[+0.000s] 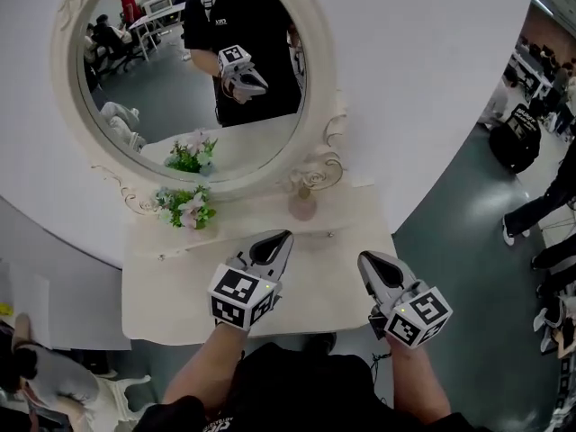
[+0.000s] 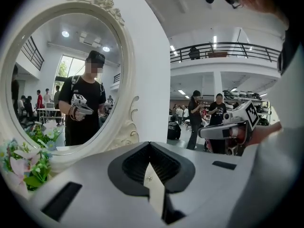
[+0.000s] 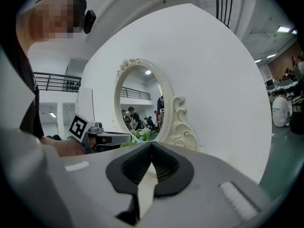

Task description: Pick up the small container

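The small container (image 1: 302, 203), a pale pink bottle-like pot, stands on the cream vanity table (image 1: 180, 286) just below the mirror's right rim. My left gripper (image 1: 281, 238) hovers over the table a little in front of it, tips pointing toward it, jaws shut and empty. To its right, my right gripper (image 1: 369, 259) hangs by the table's right edge, also shut with nothing in it. In the left gripper view the closed jaws (image 2: 150, 144) hide the container. The right gripper view shows its jaws (image 3: 152, 144) together, aimed at the mirror frame.
An oval mirror (image 1: 193, 57) in an ornate white frame rises behind the table against a curved white wall. A small bunch of flowers (image 1: 187, 208) sits at the table's back left. People stand on the floor at the right (image 1: 540, 205).
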